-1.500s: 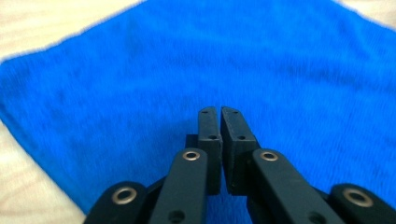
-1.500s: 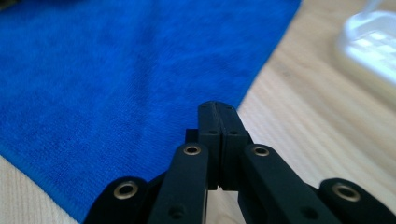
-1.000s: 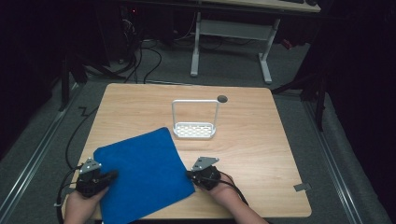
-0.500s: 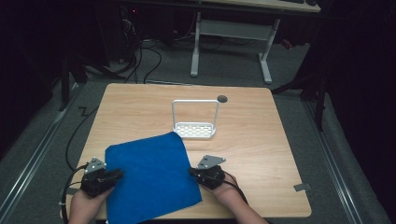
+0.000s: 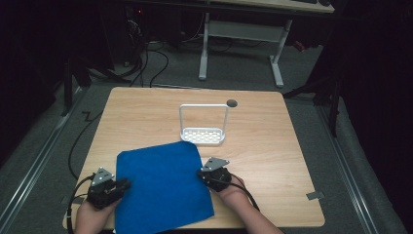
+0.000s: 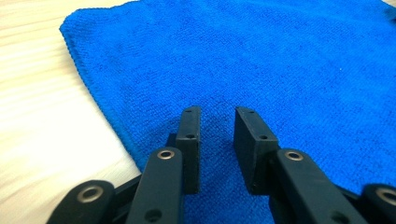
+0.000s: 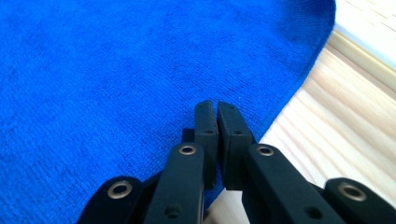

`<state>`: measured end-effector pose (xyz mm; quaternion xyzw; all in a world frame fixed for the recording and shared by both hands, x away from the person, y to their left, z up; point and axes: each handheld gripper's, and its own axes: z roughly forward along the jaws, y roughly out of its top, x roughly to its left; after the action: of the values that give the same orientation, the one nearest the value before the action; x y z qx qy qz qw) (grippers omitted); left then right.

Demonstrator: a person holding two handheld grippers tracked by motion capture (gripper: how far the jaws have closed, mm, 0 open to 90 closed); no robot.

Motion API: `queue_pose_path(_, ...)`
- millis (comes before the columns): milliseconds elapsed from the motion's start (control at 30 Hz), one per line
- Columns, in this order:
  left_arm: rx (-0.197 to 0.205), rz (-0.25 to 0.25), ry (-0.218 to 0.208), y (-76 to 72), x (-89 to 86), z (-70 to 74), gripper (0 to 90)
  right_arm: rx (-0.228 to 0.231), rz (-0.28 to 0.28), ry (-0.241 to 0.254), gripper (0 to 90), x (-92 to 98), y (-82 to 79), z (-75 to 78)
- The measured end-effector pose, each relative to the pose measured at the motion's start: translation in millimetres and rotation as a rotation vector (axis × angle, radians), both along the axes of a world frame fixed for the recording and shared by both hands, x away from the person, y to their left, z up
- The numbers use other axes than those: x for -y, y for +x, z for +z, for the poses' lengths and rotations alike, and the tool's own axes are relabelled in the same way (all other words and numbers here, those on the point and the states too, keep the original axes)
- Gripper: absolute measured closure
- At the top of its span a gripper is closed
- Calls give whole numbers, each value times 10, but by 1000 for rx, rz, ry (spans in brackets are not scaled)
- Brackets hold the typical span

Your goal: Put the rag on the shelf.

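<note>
A blue microfibre cloth (image 5: pixel 163 187) was spread flat on the wooden counter (image 5: pixel 272 161), on the person's side of a white wire rack (image 5: pixel 203 126), with its near edge at the counter's front edge. The left tongs (image 5: pixel 122 185) were placed at the cloth's left edge. In the left gripper view these tongs (image 6: pixel 217 112) had just been opened partly, and a clear gap was seen between the jaws above the cloth (image 6: pixel 261 60), which was not gripped. The right tongs (image 5: pixel 200 173) were kept at the cloth's right edge. In the right gripper view these tongs (image 7: pixel 215 106) were almost closed, and the cloth's edge (image 7: pixel 140 70) appeared to be pinched between them.
</note>
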<state>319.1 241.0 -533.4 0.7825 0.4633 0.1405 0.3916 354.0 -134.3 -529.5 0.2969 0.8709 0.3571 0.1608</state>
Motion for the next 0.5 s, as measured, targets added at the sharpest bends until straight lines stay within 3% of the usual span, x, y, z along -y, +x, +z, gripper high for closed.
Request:
queue_pose_path(100,-2,-69,-5,121,207,2,731,7,-31,-9,880,163,-100,5)
queue_pose_path(200,-2,-104,-9,184,328,1,733,2,-62,-1,880,290,-171,7)
queue_pose_path(300,4,-176,-2,291,575,3,738,-3,-126,-1,880,560,-298,14)
queue_pose_path(367,5,-190,-5,313,635,2,739,-2,-141,-1,880,626,-322,16)
queue_pose_path(500,22,-268,0,352,924,-4,740,-12,-228,-4,880,912,-461,30)
